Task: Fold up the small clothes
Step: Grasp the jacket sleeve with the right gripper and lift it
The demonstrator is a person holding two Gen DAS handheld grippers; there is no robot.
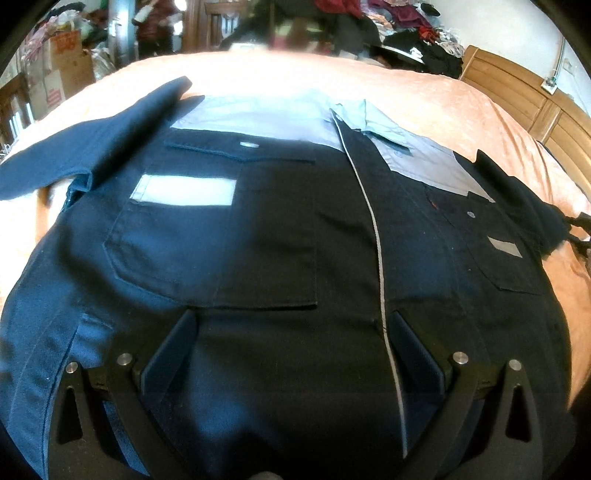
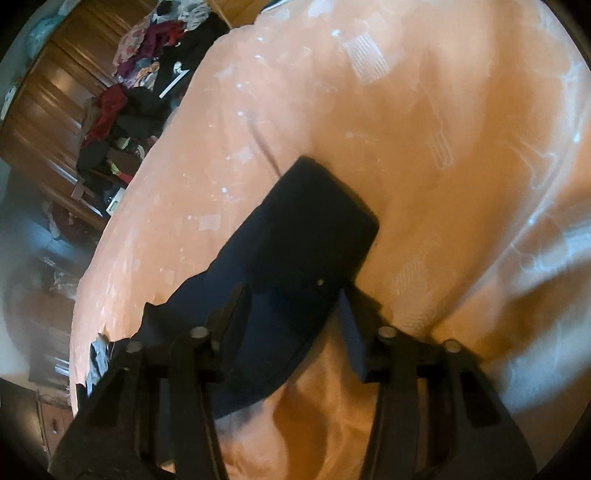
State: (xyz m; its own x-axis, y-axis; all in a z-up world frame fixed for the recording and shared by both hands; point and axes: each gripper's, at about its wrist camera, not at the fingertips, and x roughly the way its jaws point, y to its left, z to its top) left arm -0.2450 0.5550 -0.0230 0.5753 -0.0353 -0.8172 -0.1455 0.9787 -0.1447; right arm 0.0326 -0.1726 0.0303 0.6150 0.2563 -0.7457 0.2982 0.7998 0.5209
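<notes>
A dark navy shirt [image 1: 258, 229] with a pale grey-blue yoke and collar [image 1: 369, 122] lies flat, front up, on the orange bedspread [image 1: 288, 74]. My left gripper [image 1: 291, 321] hovers open over the shirt's lower front, below the chest pocket, with its fingers wide apart and nothing between them. The shirt's right sleeve [image 2: 314, 229] stretches out across the bedspread [image 2: 443, 129]. My right gripper [image 2: 291, 301] is open around the sleeve, one finger on each side of the cloth. In the left wrist view the right gripper [image 1: 580, 236] shows at the sleeve's end.
A wooden headboard [image 1: 517, 85] runs along the right of the bed. Piles of loose clothes [image 1: 406, 33] lie beyond the far edge, with cardboard boxes [image 1: 62, 62] at the far left. A wooden cabinet [image 2: 48, 96] and more clothes [image 2: 122, 103] stand beside the bed.
</notes>
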